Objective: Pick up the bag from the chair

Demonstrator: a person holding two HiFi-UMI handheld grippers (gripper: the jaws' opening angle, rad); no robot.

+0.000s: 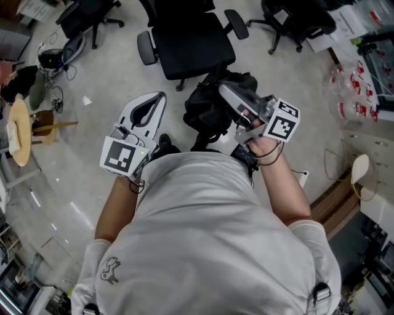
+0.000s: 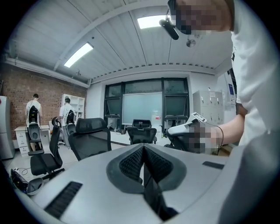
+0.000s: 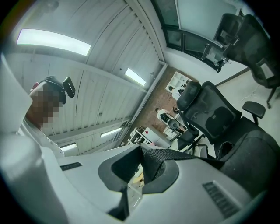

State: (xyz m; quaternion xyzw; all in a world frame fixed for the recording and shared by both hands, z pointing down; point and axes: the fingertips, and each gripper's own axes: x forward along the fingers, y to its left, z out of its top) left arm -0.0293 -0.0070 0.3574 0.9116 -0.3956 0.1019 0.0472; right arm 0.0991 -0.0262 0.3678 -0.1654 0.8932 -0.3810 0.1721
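The black bag (image 1: 206,107) hangs off the floor just in front of the black office chair (image 1: 191,40). My right gripper (image 1: 224,90) is shut on the bag's woven strap (image 3: 154,161), which runs between its jaws; the dark bag body (image 3: 256,151) fills the lower right of the right gripper view, with the chair (image 3: 214,114) behind it. My left gripper (image 1: 161,96) is held level to the bag's left, shut with nothing in it; its jaws meet at the tip (image 2: 143,151). The left gripper view also catches the right gripper (image 2: 187,127).
More black office chairs (image 1: 295,18) stand at the back, and one (image 2: 91,136) shows to the left. A wooden stool (image 1: 18,132) and cabled gear (image 1: 52,58) lie at the left. A cluttered table (image 1: 369,67) is at the right. Two people (image 2: 33,109) stand far off.
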